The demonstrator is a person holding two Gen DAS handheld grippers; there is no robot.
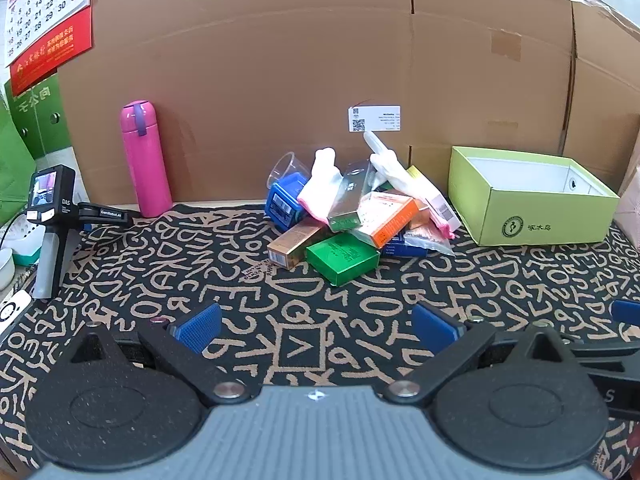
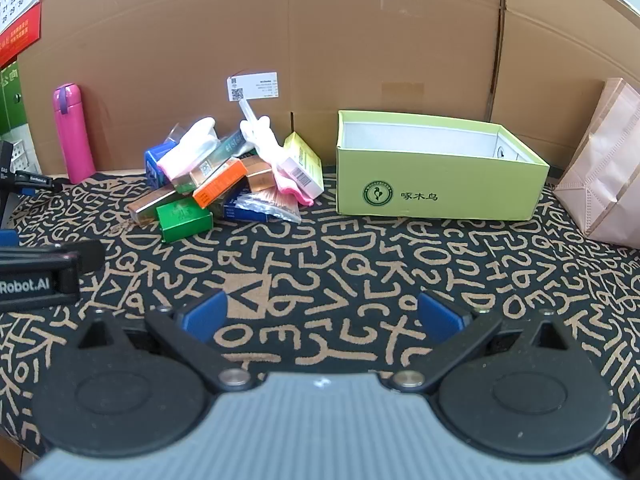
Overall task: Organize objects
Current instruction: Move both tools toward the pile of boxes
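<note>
A black desk point(image 2: 360, 248) cloth with tan letters fronts a cardboard wall. The heap of small coloured cartons and white gloves point(image 2: 224, 176) sits at eleven o'clock, untouched; the lime-green cardboard box point(image 2: 436, 192) at one o'clock looks empty, though its floor is partly hidden. Left gripper point(image 1: 316, 328) and right gripper point(image 2: 320, 316) have jaws wide apart, holding nothing.

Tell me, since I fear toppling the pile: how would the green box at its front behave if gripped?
The green box looks like thin carton, so probably light and crushable under a hard squeeze. Its glossy faces may slip. It lies flat on the mat at the pile's front edge, but touches the gold box beside it, which might shift.
</note>
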